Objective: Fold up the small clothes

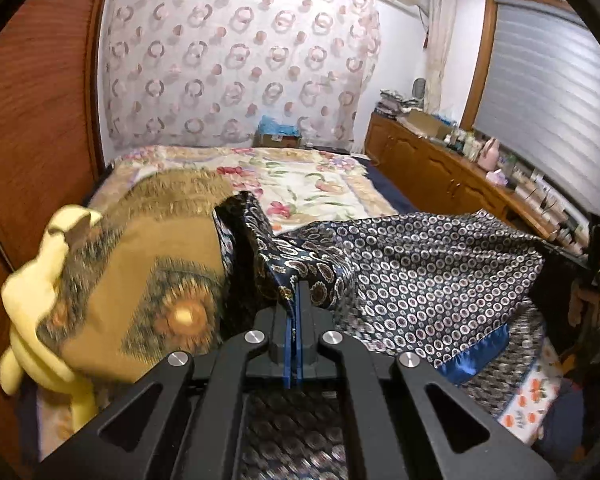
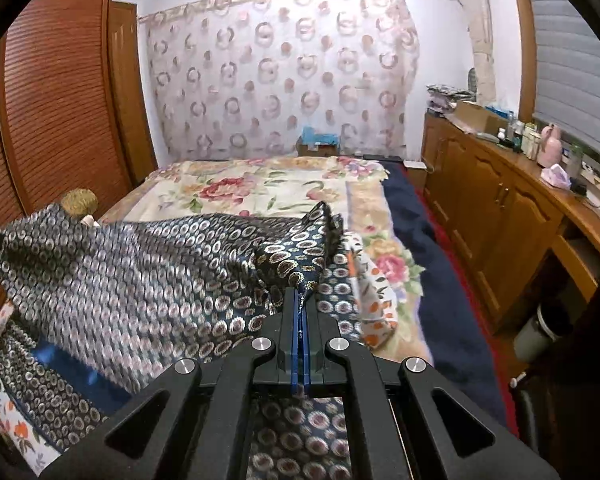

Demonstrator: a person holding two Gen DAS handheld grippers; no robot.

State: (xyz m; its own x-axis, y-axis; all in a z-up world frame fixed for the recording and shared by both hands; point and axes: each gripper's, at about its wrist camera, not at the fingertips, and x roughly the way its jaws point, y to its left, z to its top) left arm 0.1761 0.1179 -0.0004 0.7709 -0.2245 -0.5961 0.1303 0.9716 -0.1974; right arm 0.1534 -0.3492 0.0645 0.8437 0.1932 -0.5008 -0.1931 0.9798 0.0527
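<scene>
Hanging between the two grippers, a dark blue patterned cloth [image 1: 420, 264] spans above the bed [image 1: 300, 176], pinched at a corner on each side.

At far left in the left wrist view stands a wooden wardrobe [image 1: 40, 140]. Just right of it a yellow plush toy [image 1: 32, 312] leans against a brown patterned cushion [image 1: 140, 280] at the near left of the bed. The left gripper [image 1: 296, 300] has its jaws pressed together on a bunched corner of the cloth, a strip of blue hem caught between the pads. From there the cloth stretches right, sagging a little in the middle, with a satin blue edge [image 1: 480, 352] hanging below it. Under it lies a white fabric with orange flowers [image 1: 528, 400].

In the right wrist view the cloth [image 2: 120, 272] comes in from the left edge and gathers to a peak at the right gripper [image 2: 300, 304], whose jaws are likewise clamped tight on a corner. Just right of that gripper, the orange-flowered fabric [image 2: 372, 312] shows again on the floral bedspread [image 2: 260, 188]. Further right, a dark blue blanket [image 2: 428, 272] edges the bed, and a wooden cabinet [image 2: 500, 208] runs along the wall, its top crowded with bottles and boxes.
</scene>
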